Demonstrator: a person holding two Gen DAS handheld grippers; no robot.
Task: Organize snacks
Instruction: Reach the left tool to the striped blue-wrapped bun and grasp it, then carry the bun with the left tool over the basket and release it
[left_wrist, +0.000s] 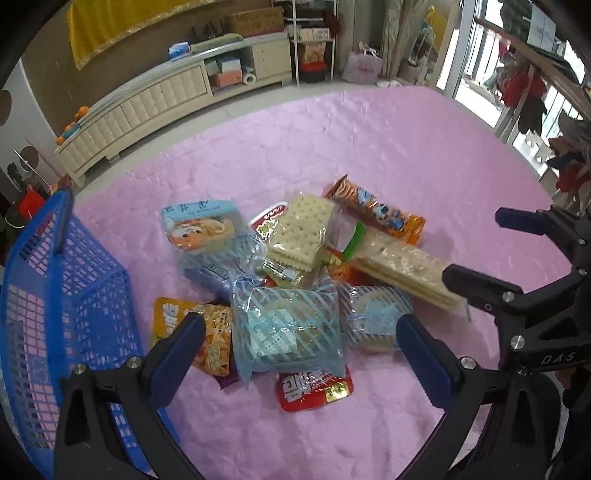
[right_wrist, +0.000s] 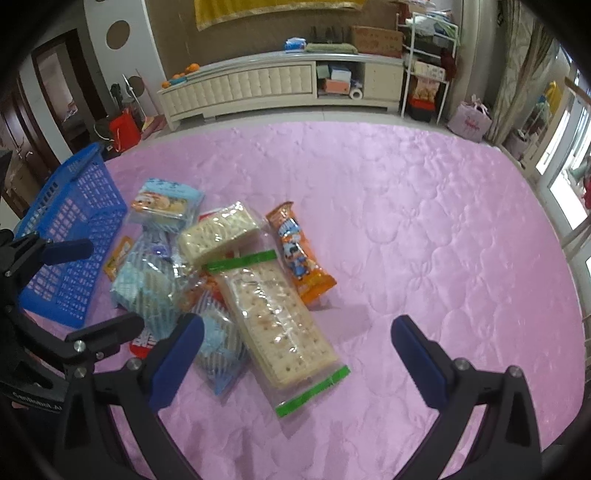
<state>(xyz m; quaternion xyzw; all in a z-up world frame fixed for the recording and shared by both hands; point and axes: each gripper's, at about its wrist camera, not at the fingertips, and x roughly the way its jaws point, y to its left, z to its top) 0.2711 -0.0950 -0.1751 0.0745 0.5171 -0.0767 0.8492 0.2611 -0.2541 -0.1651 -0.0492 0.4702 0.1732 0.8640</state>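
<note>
Snack pile and left fingers: we see the left gripper (left_wrist: 301, 354) spread wide with nothing between its blue fingers (left_wrist: 177, 354), hanging over the near edge of the snack pile (left_wrist: 295, 273); a blue striped packet (left_wrist: 286, 332) lies right in the gap.
Snack pile and right fingers: our right gripper (right_wrist: 297, 356) is also spread wide and holds nothing; the long cracker pack (right_wrist: 280, 317) with green end bands lies just ahead of its left finger, and the bare pink quilt (right_wrist: 424, 221) fills the rest of the gap.
Pose: both grippers point down and forward at the pile from the near side; in the left view the right gripper's black frame shows at the right edge, touching nothing we can make out.
Where the snacks are: heaped loosely on the quilt, just right of the blue basket (left_wrist: 62, 280), none inside it that we can see.
Look of the snacks: clear wrappers showing square crackers (left_wrist: 299, 236), an orange cartoon packet (left_wrist: 376, 210) at the far side, a yellow-orange pouch (left_wrist: 195, 328) by the left finger, a red packet (left_wrist: 314, 391) nearest us, a light blue packet (left_wrist: 203, 225) with a cartoon face.
</note>
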